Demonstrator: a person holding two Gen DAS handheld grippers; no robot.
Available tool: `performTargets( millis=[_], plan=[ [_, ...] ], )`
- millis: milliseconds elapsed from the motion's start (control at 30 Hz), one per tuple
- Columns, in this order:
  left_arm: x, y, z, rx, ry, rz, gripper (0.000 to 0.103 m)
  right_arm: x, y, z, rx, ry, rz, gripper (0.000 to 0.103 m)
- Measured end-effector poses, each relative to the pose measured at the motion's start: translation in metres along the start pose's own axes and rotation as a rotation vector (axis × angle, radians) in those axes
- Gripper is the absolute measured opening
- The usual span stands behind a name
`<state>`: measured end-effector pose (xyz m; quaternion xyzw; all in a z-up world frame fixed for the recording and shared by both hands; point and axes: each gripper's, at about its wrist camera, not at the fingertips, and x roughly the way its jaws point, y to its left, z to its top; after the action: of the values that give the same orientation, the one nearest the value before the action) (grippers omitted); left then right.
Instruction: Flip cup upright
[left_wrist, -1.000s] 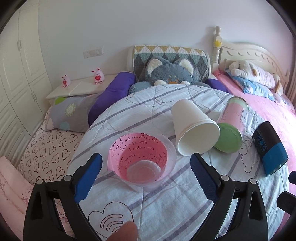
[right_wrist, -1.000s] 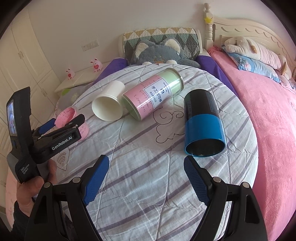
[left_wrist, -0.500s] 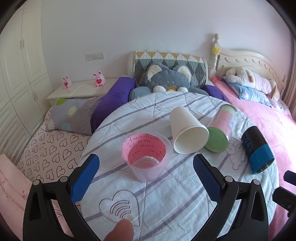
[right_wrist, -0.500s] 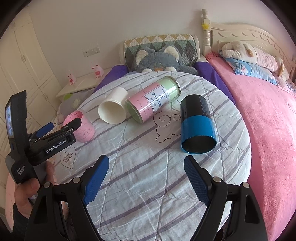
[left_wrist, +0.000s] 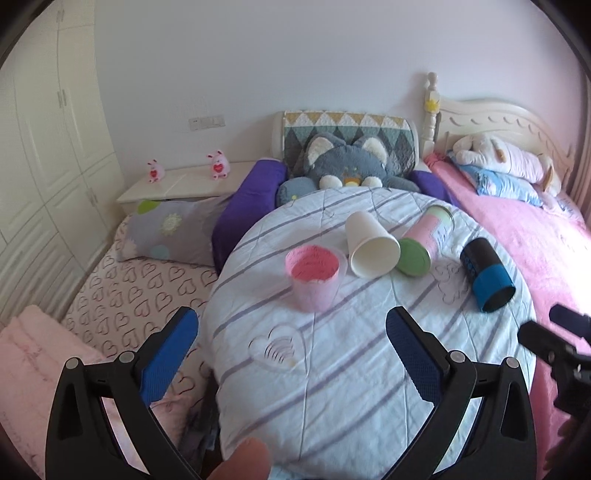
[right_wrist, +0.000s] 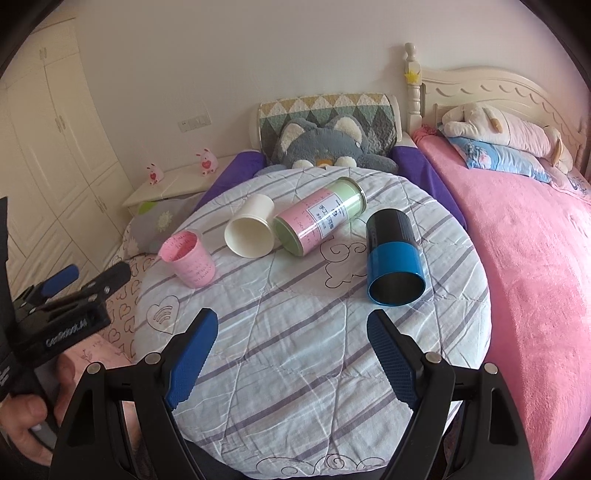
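Note:
A pink measuring cup (left_wrist: 313, 278) stands upright on the round table (left_wrist: 332, 369); it also shows in the right wrist view (right_wrist: 190, 264). A white paper cup (left_wrist: 371, 251) (right_wrist: 251, 232) lies on its side. A pink-and-green canister (left_wrist: 424, 242) (right_wrist: 321, 221) and a black-and-blue cup (left_wrist: 485, 275) (right_wrist: 393, 258) also lie on their sides. My left gripper (left_wrist: 291, 352) is open and empty, well back from the pink cup. My right gripper (right_wrist: 293, 354) is open and empty over the table's front.
The table's striped quilted cloth (right_wrist: 295, 332) hangs over its edge. A pink bed (right_wrist: 535, 258) lies to the right. A heart-print mattress with pillows (left_wrist: 147, 266) lies to the left. A grey plush cat (left_wrist: 347, 166) sits behind the table.
My left gripper has drawn back and up from the upright pink cup, which now stands farther ahead. My right gripper has also pulled back a little.

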<state>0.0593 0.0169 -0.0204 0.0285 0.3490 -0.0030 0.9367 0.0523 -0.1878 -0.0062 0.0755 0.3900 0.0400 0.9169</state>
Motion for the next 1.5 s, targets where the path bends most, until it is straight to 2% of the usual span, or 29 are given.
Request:
performTargets(
  millis=[400,633,1500],
  plan=[
    [-0.035,-0.003,-0.025,-0.011,0.050,0.003,0.103,-0.037,0.009,-0.006,-0.028,-0.080,-0.022,0.084],
    [-0.048,0.000,-0.027,-0.018,0.046,0.007,0.103,-0.046,0.015,-0.009,-0.041,-0.098,-0.035,0.084],
    [-0.055,-0.005,-0.031,-0.007,0.041,0.003,0.103,-0.047,0.014,-0.016,-0.029,-0.090,-0.039,0.084]
  ],
)
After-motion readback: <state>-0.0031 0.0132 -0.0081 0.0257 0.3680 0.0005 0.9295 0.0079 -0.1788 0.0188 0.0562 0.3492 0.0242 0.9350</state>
